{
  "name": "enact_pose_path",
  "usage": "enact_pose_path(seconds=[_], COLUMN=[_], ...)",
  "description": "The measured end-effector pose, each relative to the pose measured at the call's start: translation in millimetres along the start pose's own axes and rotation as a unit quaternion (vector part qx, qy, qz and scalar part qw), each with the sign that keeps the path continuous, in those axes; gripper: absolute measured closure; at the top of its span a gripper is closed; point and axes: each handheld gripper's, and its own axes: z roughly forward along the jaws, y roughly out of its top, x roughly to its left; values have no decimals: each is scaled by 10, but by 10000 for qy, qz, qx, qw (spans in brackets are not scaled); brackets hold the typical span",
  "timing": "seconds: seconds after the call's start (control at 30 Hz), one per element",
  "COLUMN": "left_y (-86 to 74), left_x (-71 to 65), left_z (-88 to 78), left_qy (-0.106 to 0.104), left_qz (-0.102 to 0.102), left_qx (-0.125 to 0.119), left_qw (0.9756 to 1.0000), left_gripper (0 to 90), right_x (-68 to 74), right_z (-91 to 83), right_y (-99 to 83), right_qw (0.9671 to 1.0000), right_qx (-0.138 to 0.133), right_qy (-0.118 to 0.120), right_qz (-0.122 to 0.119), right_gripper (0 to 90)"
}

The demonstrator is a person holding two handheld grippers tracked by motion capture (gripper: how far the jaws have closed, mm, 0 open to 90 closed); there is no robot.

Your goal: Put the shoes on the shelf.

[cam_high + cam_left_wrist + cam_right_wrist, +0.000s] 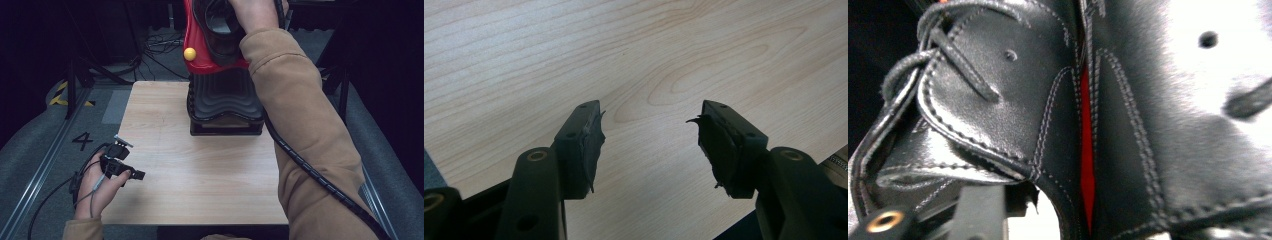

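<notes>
A black leather lace-up shoe (220, 27) sits on a red shoe-shaped holder (200, 62) with a yellow knob (189, 53), above a black ribbed base (225, 100) at the table's far edge. The person's right hand (255, 12) reaches up to the shoe. In the right gripper view, the shoe's stitched leather and laces (998, 100) are very close, with red showing in a gap. My right gripper (1068, 205) stands open around a leather flap; one finger (979, 210) shows, the other is hidden. My left gripper (132, 172) (649, 135) rests open and empty at the table's near left.
The light wooden table (200, 175) stands on grey floor (35, 145) marked with a "4". A ribbed black cable (310, 170) trails along the right sleeve. Cables lie on the floor beyond the table, and dark frames stand on both sides.
</notes>
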Motion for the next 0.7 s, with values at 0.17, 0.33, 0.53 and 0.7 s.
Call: enact_pose_path(seconds=[0.17,0.33,0.53,0.7], left_y=[24,63,106,121], left_x=[-24,-70,-136,-183], left_z=[23,32,76,88], left_qy=[2,17,35,90], left_qz=[12,80,128,203], left_qx=[34,61,96,165], left_qw=[10000,9999,9999,9996], left_gripper=[433,432,432,432], right_x=[-36,-133,-184,-274], right_z=[-13,-149,-406,-640], right_y=[-57,-105,-200,-319], right_qw=[9998,9996,9992,9969], right_qx=[166,229,106,-28], right_qy=[27,184,306,500], right_qz=[-96,-40,-242,-615], right_gripper=[440,419,417,417])
